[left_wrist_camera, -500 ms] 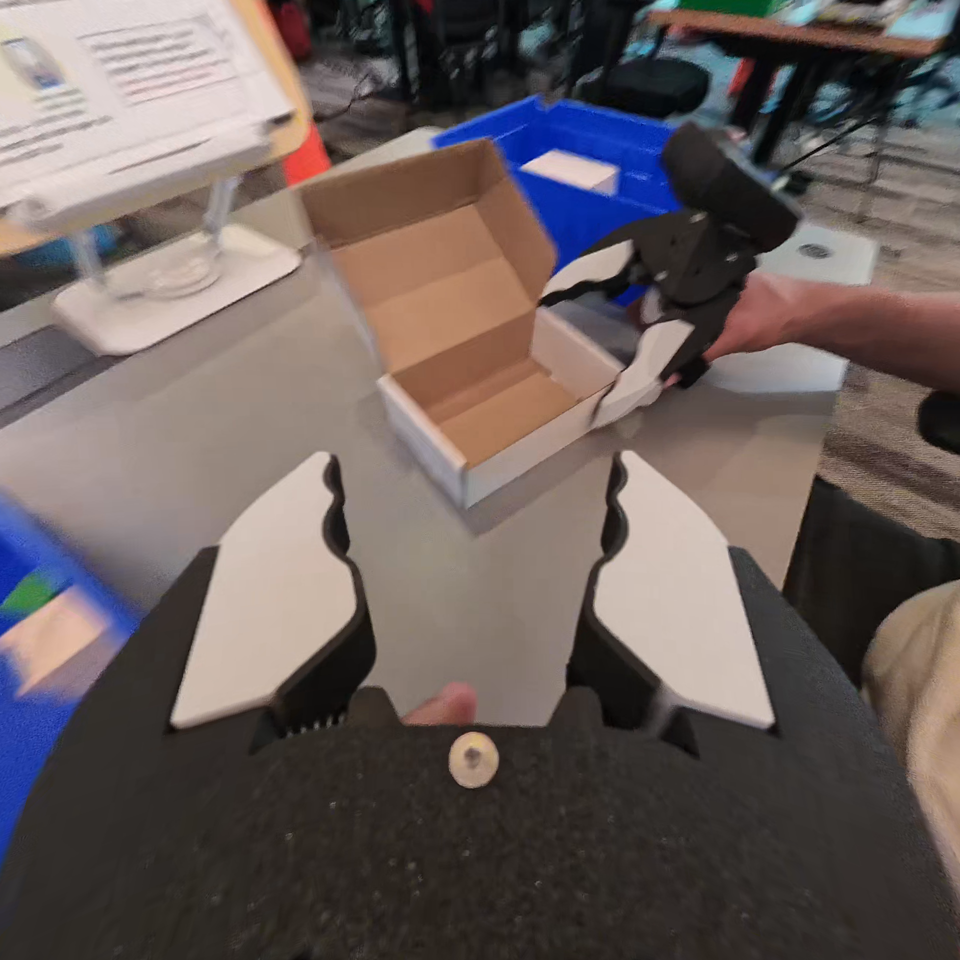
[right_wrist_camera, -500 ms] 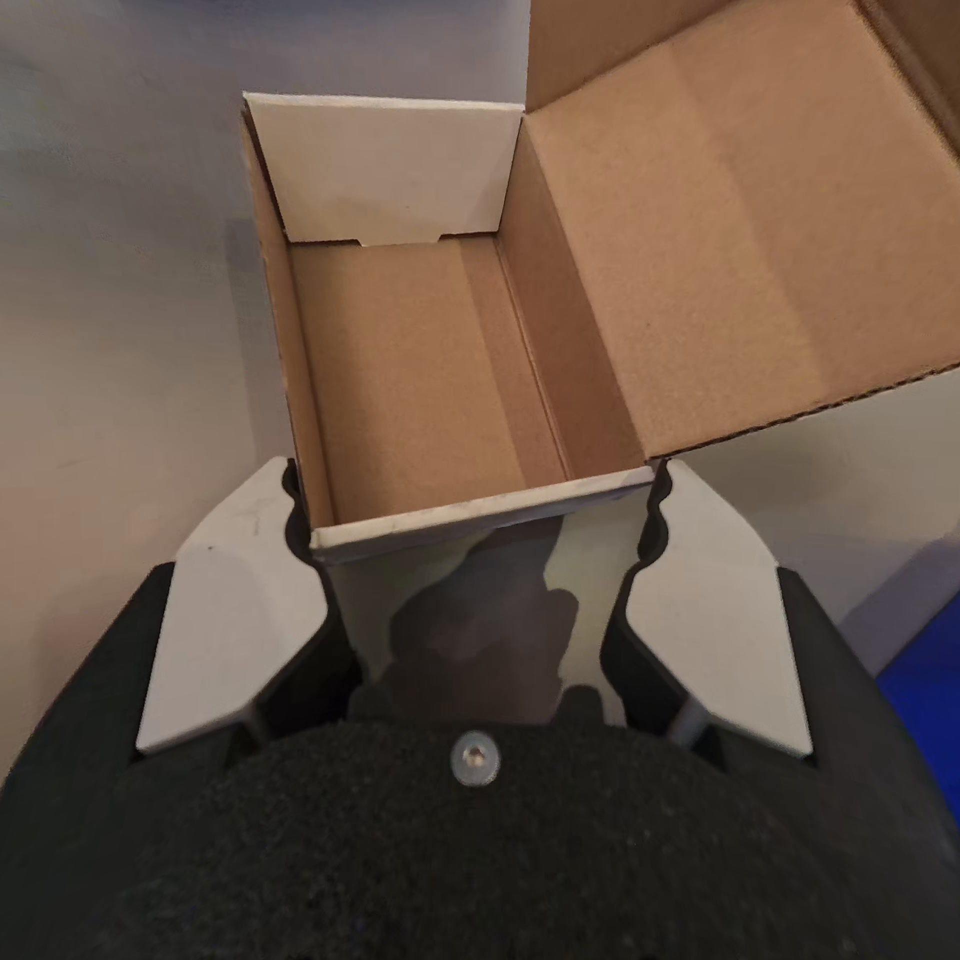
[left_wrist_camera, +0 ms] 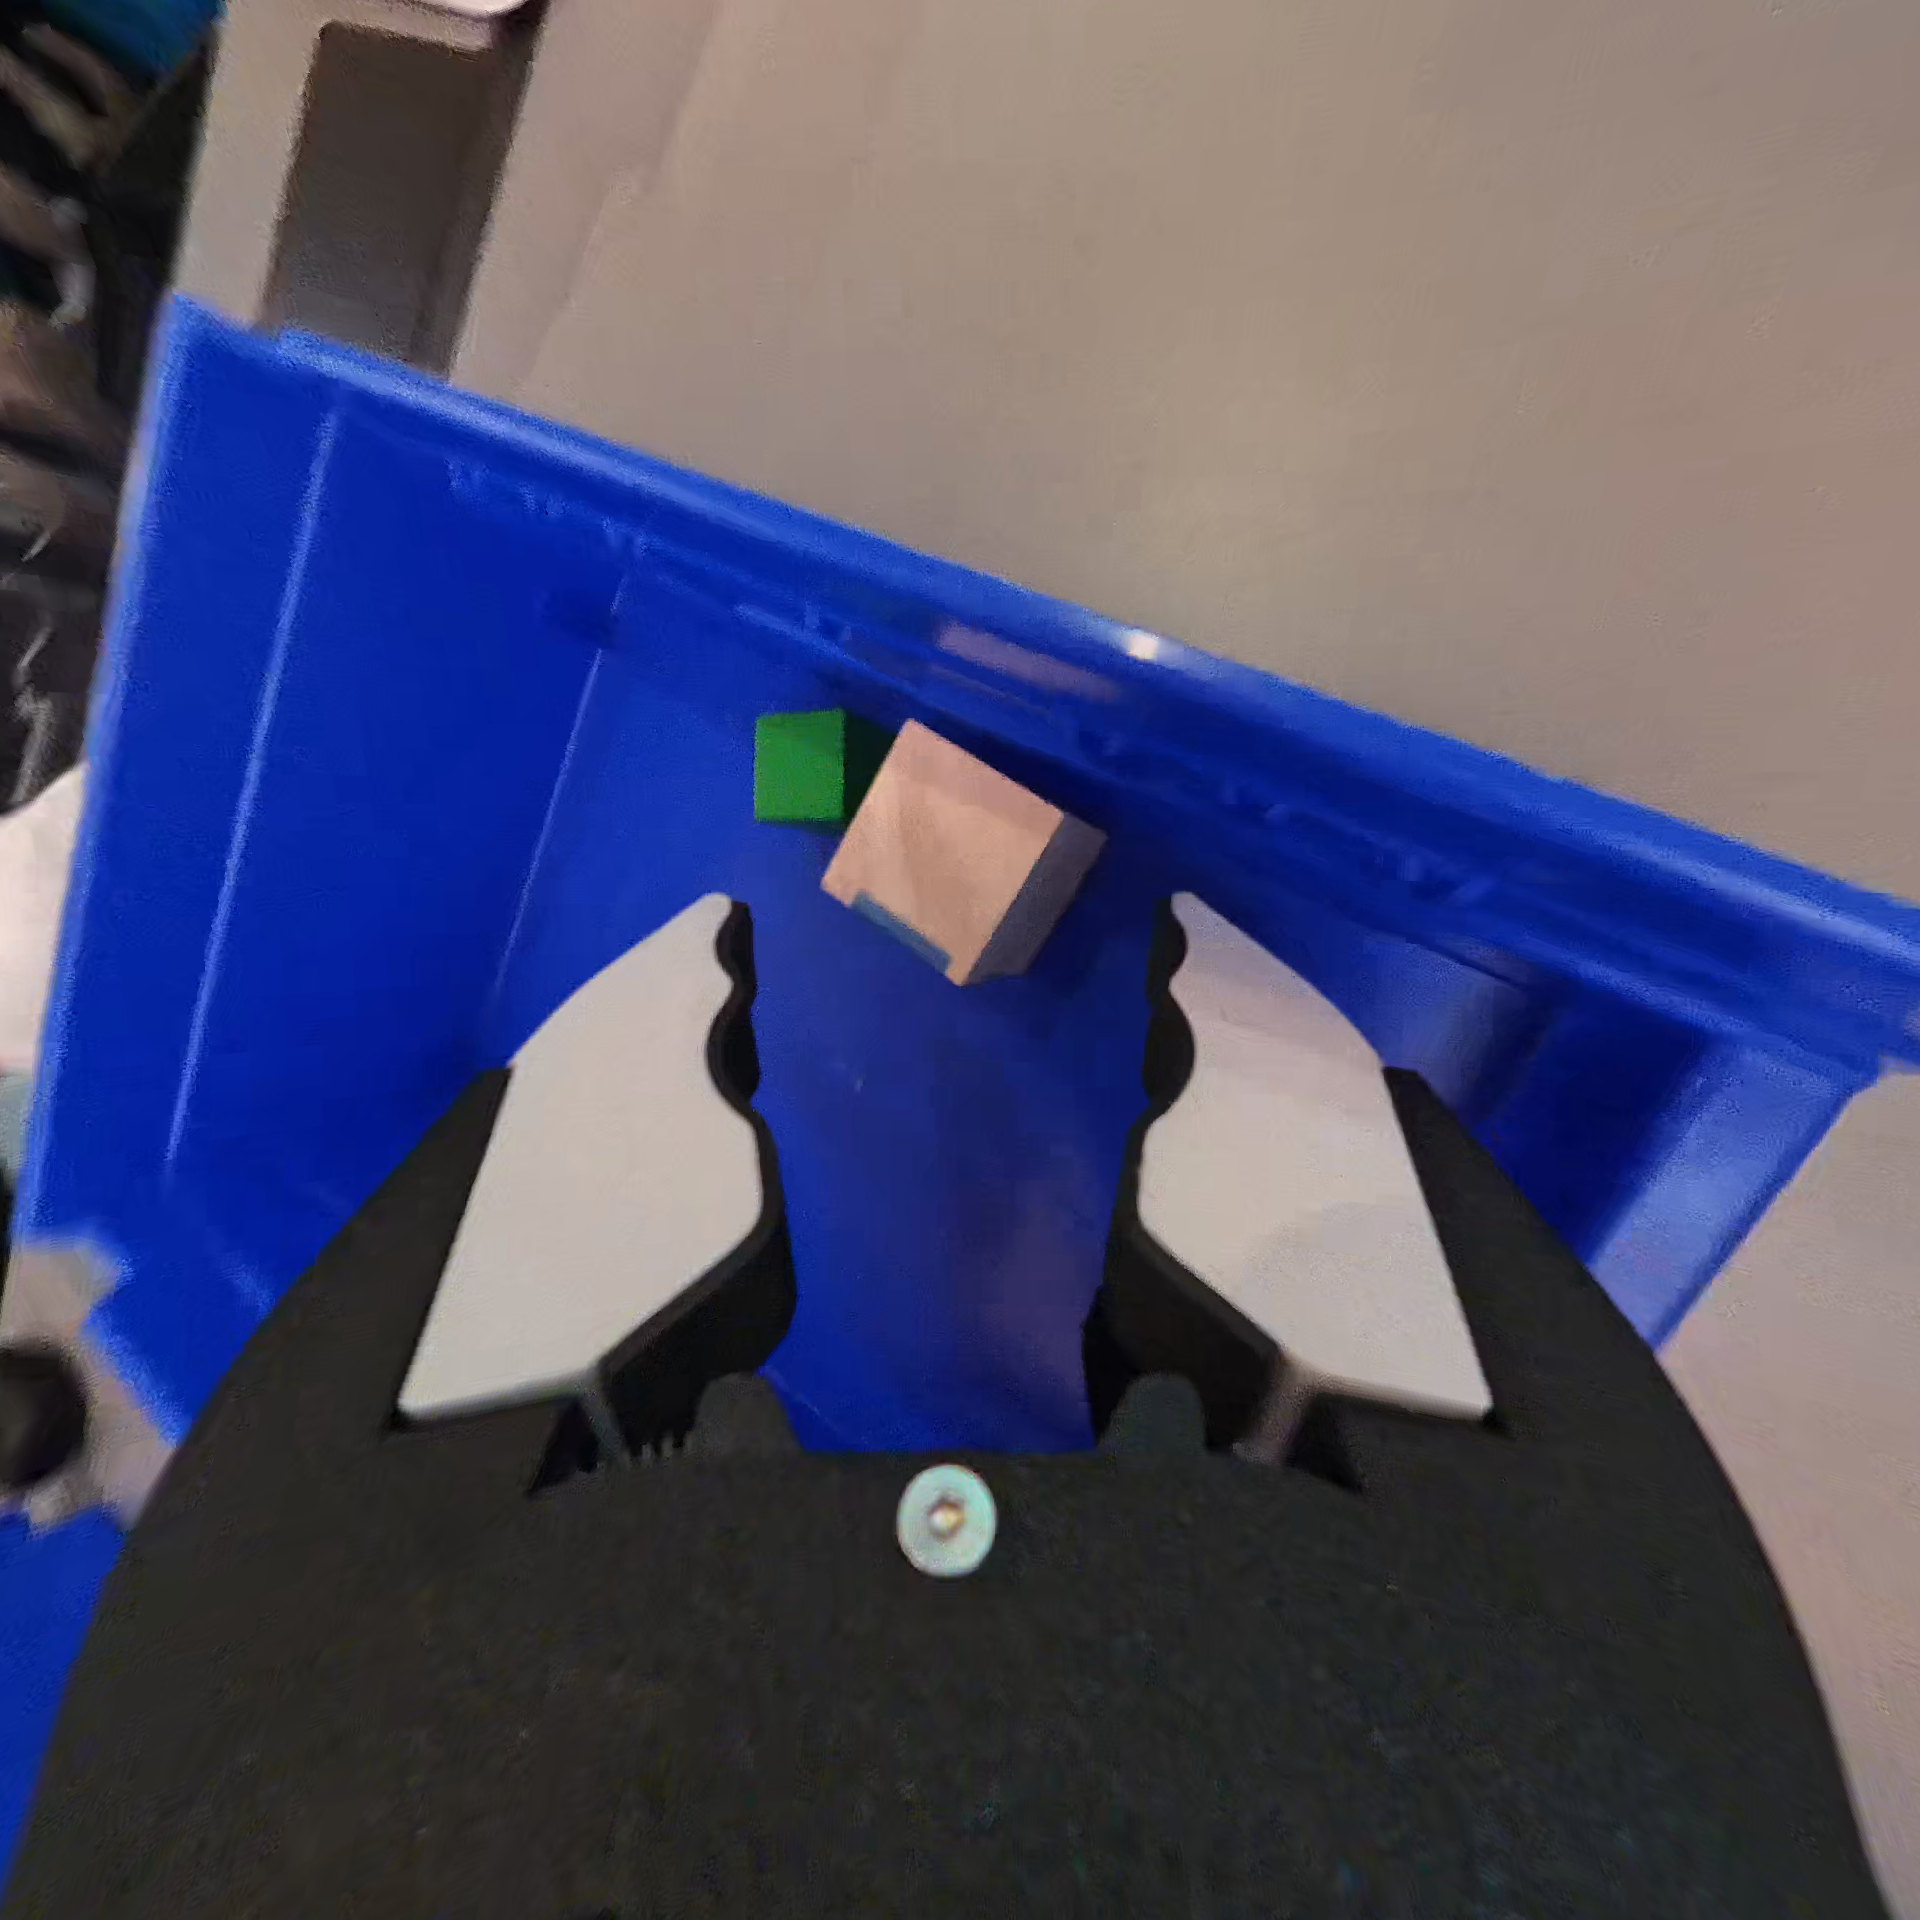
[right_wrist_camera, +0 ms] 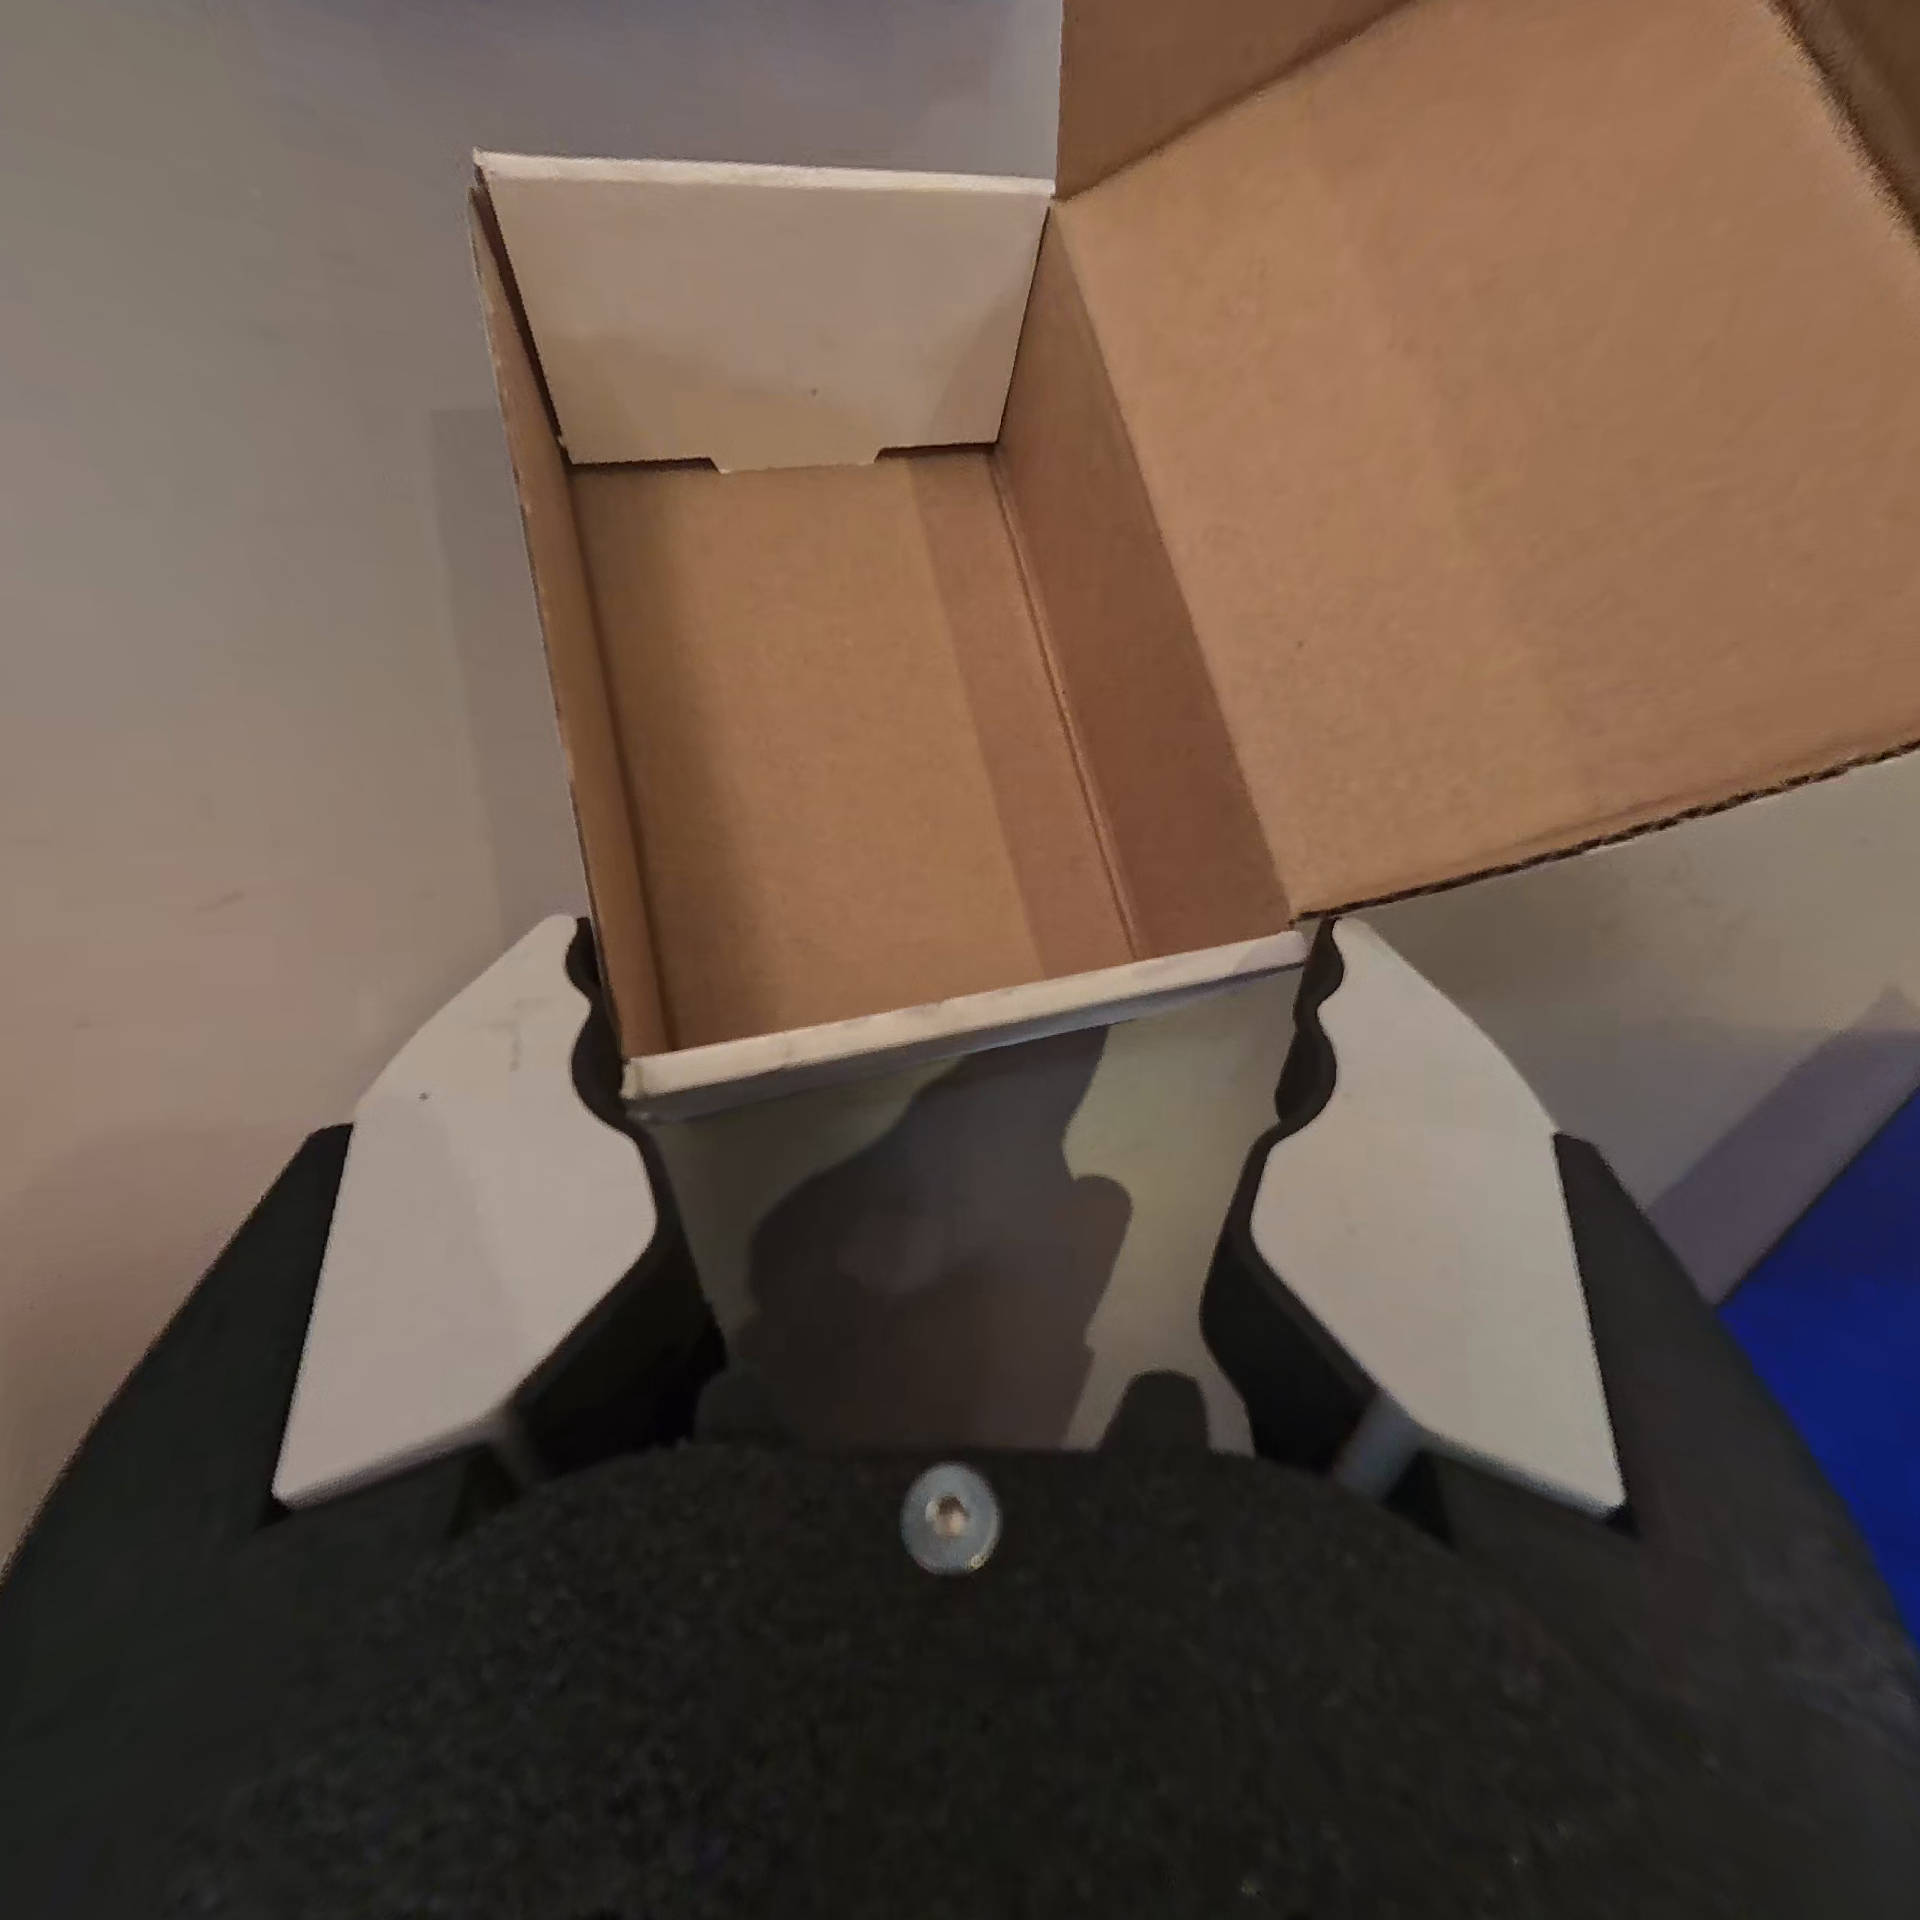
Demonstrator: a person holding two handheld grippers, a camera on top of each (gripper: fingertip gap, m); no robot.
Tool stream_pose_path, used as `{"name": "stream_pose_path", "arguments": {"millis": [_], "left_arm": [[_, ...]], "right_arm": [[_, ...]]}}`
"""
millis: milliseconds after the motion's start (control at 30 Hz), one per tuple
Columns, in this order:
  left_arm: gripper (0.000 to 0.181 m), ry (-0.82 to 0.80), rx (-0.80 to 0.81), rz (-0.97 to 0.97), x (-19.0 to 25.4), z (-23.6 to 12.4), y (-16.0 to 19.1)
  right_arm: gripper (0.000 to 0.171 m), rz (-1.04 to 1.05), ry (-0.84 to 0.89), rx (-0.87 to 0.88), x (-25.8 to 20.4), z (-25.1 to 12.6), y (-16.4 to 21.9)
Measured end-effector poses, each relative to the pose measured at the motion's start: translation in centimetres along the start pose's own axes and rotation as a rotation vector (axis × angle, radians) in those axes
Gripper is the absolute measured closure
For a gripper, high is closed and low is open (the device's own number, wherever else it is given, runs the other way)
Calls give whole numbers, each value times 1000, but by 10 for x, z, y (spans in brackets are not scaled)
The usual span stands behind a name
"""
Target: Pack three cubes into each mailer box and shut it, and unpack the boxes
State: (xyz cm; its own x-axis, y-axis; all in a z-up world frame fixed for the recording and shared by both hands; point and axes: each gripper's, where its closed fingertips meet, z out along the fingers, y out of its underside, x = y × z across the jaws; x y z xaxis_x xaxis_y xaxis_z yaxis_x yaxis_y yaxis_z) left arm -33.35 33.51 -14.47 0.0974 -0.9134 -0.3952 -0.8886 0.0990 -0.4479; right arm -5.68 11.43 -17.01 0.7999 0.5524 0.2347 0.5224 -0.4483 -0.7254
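Observation:
In the left wrist view, a green cube (left_wrist_camera: 800, 769) and a plain wooden cube (left_wrist_camera: 956, 852) lie side by side against the far wall of a blue bin (left_wrist_camera: 416, 831). My left gripper (left_wrist_camera: 951, 914) is open and empty, just short of the wooden cube. In the right wrist view, an empty white mailer box (right_wrist_camera: 831, 748) stands on the table with its lid (right_wrist_camera: 1507, 468) folded open to the right. My right gripper (right_wrist_camera: 951, 935) straddles the box's near end wall, with a finger against each corner.
The grey tabletop (left_wrist_camera: 1247, 312) lies beyond the bin and around the box (right_wrist_camera: 208, 623). A corner of another blue bin (right_wrist_camera: 1829, 1247) shows at the right of the right wrist view. A dark post (left_wrist_camera: 384, 177) stands past the bin's far left corner. The grippers' ends are close to 35 centimeters from one another. The green cube (left_wrist_camera: 800, 769) lies some 5 centimeters from my left tips, 40 centimeters from my right tips.
My left gripper has swung away from the mailer box and now points down into the blue bin at the cubes. My right gripper and the box have stayed in place.

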Motion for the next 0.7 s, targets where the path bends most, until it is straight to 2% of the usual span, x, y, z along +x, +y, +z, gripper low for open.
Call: {"name": "stream_pose_path", "arguments": {"millis": [133, 200, 233, 300, 367, 433, 567, 633, 700], "left_arm": [[111, 180, -9, 76, 4, 21, 0], [107, 207, -51, 95, -1, 32, 7], [109, 211, -76, 103, -4, 37, 11], [128, 259, -103, 116, 0, 42, 18], [129, 280, -123, 109, 3, 38, 22], [130, 288, -149, 68, 3, 26, 27], [133, 164, -28, -32, -17, -18, 11], [133, 81, 75, -66, -25, -51, -15], [133, 83, 207, -55, -9, -82, -58]], "right_arm": [[49, 22, -16, 3, 0, 1, 1], [49, 24, -22, 11, 0, 1, 1], [49, 24, -22, 10, 0, 1, 1], [49, 22, -19, 4, 0, 1, 1], [49, 18, -16, -1, 0, 0, 1], [49, 21, -16, -1, 0, 0, 1], [49, 32, -22, 0, 0, 1, 1], [49, 27, -21, 1, -1, 1, 1], [49, 22, -21, 2, -1, 1, 1]]}}
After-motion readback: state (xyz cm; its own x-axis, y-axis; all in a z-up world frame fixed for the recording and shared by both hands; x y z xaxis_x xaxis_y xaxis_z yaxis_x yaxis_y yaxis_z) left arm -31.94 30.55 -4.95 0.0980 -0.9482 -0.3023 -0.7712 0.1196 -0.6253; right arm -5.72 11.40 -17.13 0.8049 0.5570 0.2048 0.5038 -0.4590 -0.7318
